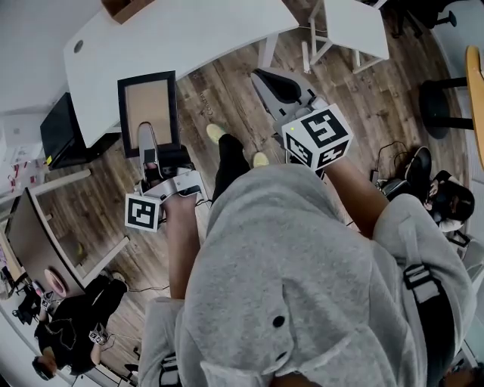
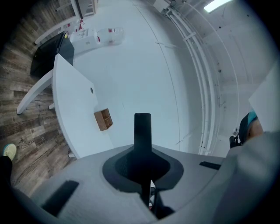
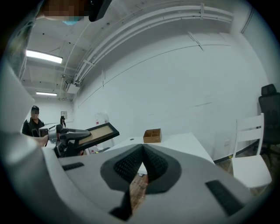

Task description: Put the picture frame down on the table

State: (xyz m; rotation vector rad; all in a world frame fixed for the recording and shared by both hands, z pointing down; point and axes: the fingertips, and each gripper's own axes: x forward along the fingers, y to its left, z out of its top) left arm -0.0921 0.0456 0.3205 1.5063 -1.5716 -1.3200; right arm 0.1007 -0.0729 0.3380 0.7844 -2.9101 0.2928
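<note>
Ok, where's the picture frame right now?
In the head view the picture frame is at upper left, held in the air by the left gripper, beside the near edge of the white table and not yet resting on it.

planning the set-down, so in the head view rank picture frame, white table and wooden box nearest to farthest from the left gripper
1. picture frame, clamped in the left gripper.
2. white table, just beyond the frame's top edge.
3. wooden box, on the table, at the view's top edge.
</note>
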